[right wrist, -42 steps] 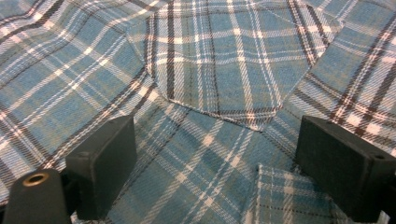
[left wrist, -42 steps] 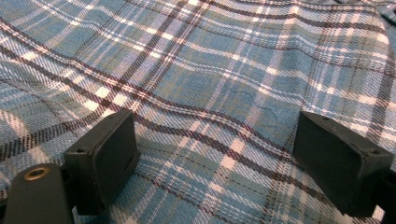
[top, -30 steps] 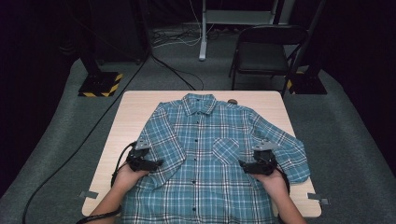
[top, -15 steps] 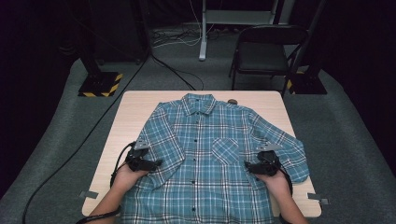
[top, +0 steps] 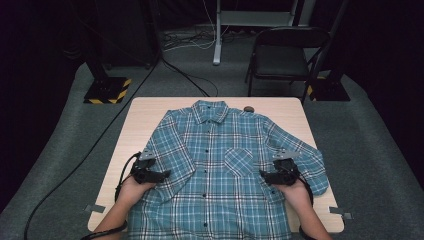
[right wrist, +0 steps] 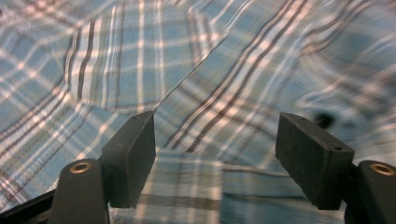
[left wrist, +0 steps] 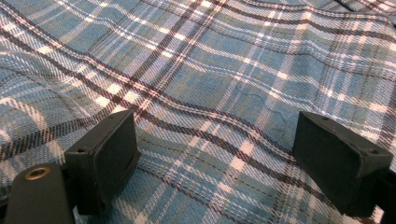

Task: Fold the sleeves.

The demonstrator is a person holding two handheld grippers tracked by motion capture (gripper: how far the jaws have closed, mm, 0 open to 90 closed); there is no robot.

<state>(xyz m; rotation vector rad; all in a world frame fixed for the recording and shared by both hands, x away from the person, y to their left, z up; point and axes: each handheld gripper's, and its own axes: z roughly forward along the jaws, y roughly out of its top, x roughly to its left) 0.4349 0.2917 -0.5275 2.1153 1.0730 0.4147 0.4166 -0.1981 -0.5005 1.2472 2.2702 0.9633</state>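
A blue plaid shirt (top: 220, 165) lies buttoned and spread flat on the light wooden table (top: 145, 112), collar at the far end. My left gripper (top: 162, 175) rests at the shirt's left side below the sleeve. Its jaws stand open over flat cloth (left wrist: 210, 60), the left gripper (left wrist: 215, 135) pressing on nothing. My right gripper (top: 265, 176) sits at the shirt's right side by the other sleeve. Its jaws have just been closing a little but remain open; the right gripper (right wrist: 215, 126) has rumpled cloth (right wrist: 140, 56) beneath and between the pads, which do not press on it.
A small dark object (top: 248, 108) lies on the table by the collar. Behind the table stand a black folding chair (top: 282, 55) and a black-and-yellow stand base (top: 107, 90), and a cable (top: 75, 165) runs over the grey floor at left.
The right gripper has shifted slightly at the shirt's right side. The left hand and the shirt lie as before.
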